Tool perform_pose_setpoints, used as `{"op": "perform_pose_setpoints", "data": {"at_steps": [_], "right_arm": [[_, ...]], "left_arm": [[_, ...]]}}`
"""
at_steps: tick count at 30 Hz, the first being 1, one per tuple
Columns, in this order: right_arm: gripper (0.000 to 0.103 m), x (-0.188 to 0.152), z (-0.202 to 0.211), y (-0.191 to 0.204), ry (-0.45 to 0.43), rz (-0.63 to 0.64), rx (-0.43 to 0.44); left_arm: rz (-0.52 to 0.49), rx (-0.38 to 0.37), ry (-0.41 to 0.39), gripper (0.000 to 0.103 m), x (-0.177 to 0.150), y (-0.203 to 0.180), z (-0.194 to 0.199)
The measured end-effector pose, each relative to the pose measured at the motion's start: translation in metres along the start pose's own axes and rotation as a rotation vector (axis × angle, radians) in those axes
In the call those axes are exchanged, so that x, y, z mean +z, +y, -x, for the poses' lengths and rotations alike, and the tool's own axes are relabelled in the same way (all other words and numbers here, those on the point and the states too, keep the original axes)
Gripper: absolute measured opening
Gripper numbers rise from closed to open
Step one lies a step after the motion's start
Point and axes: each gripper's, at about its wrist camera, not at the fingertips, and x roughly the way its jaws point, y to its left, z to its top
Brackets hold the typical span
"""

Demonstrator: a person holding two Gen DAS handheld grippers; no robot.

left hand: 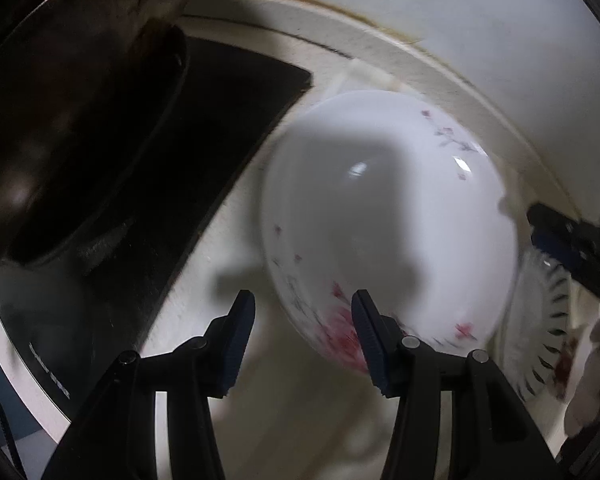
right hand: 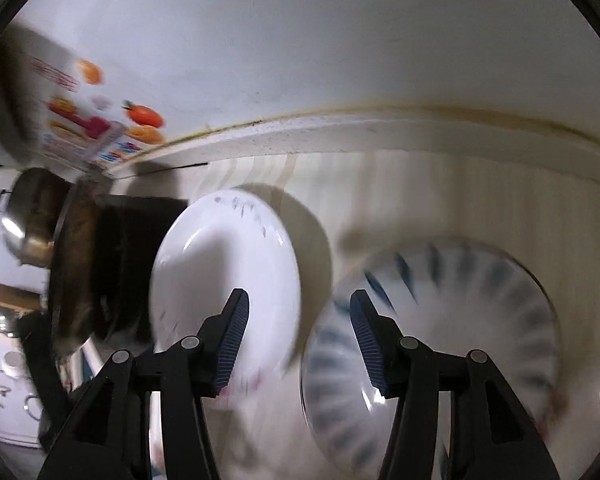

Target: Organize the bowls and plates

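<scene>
The left claw (left hand: 303, 330) hangs open over the pale tabletop (left hand: 284, 400) with nothing between its fingers — its right finger crosses the near rim of the white flowered bowl (left hand: 388, 220), though whether it touches is unclear. That bowl sits just beside a black stove (left hand: 204, 152) carrying a dark pan (left hand: 60, 100), with a plate with dark radial stripes (left hand: 548, 320) tucked against its other side. The right claw (right hand: 299, 330) is open and empty too, hanging above the gap between the bowl (right hand: 224, 276) and the blurred striped plate (right hand: 460, 344) — both lie on the tabletop (right hand: 440, 192) below a wall (right hand: 300, 40) with a fruit poster (right hand: 100, 120).
</scene>
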Motion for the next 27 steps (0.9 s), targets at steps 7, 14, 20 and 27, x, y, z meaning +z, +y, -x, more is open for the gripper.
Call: {"op": "perform_pose_setpoints", "data": {"at_steps": [7, 14, 20, 27], "right_arm": [[0.042, 0.034, -0.061, 0.014, 0.083, 0.045, -0.057], [0.020, 0.039, -0.077, 0.022, 0.118, 0.095, -0.040], [0.020, 0.035, -0.069, 0.028, 0.104, 0.131, -0.039], [0.020, 0.023, -0.026, 0.026, 0.059, 0.161, -0.040]], "left_arm": [[-0.048, -0.017, 0.019, 0.048, 0.014, -0.007, -0.017], [-0.038, -0.026, -0.013, 0.044, 0.017, -0.009, -0.019], [-0.044, -0.033, -0.043, 0.044, 0.004, 0.004, 0.005], [-0.081, -0.050, -0.090, 0.044, -0.008, -0.007, 0.034]]}}
